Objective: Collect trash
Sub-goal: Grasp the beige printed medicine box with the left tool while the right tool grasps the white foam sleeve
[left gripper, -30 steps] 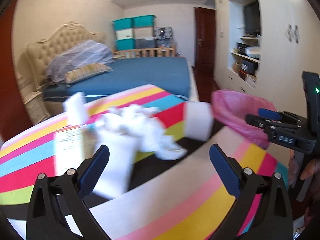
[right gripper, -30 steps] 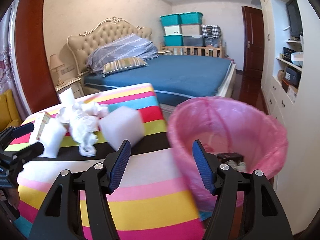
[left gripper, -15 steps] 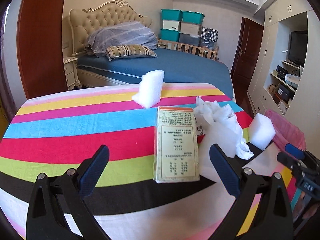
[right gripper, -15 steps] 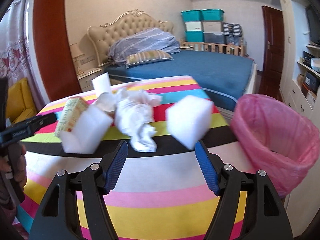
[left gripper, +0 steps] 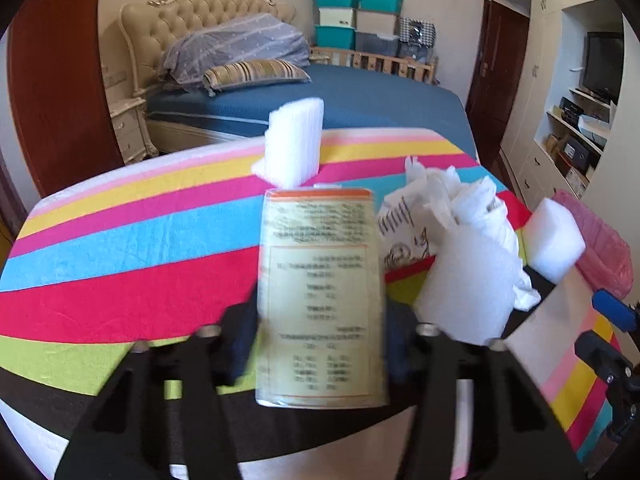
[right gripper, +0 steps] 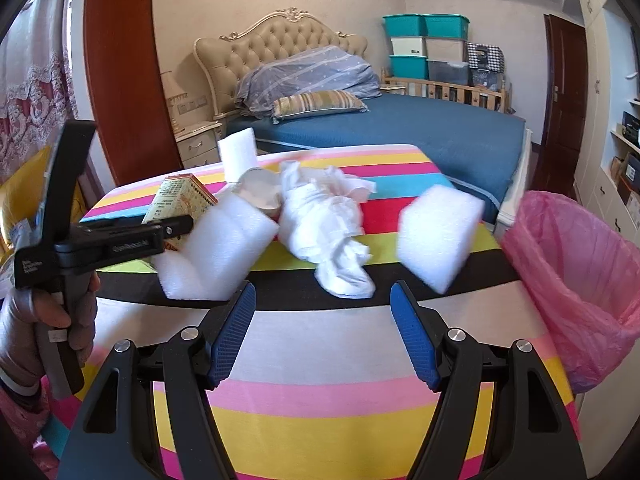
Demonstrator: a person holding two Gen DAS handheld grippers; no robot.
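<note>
Since half a second ago the left hand-held gripper [left gripper: 320, 344] has pushed forward and drawn its jaws in around the yellow box [left gripper: 320, 300], which now fills the space between the blue pads — they press its two sides, though the picture is blurred there. In the right wrist view the same hand-held gripper [right gripper: 176, 226] comes in from the left with its tip at the box [right gripper: 180, 204], and a gloved hand [right gripper: 32, 332] grips its handle. The right hand-held gripper [right gripper: 322, 332] has eased closer to the bench [right gripper: 320, 400]; its jaws stand wide apart with nothing between them, low over the striped cloth.

Just past the right fingertips lies a white foam block [right gripper: 218, 252] on the left, touching the box, and a second foam block [right gripper: 438, 236] on the right, blurred and near the bench's right edge. Between the two sits a crumpled heap of white tissue [right gripper: 328, 224], with a paper cup [right gripper: 260, 190] lying on its side just behind the left block. Farther back a third foam block [right gripper: 238, 154] stands upright near the far edge — it shows right behind the box in the left wrist view [left gripper: 294, 144].

The pink bin bag [right gripper: 572, 272] hangs open just beside the bench's right edge. Beyond it all stands the bed [right gripper: 400, 128].
</note>
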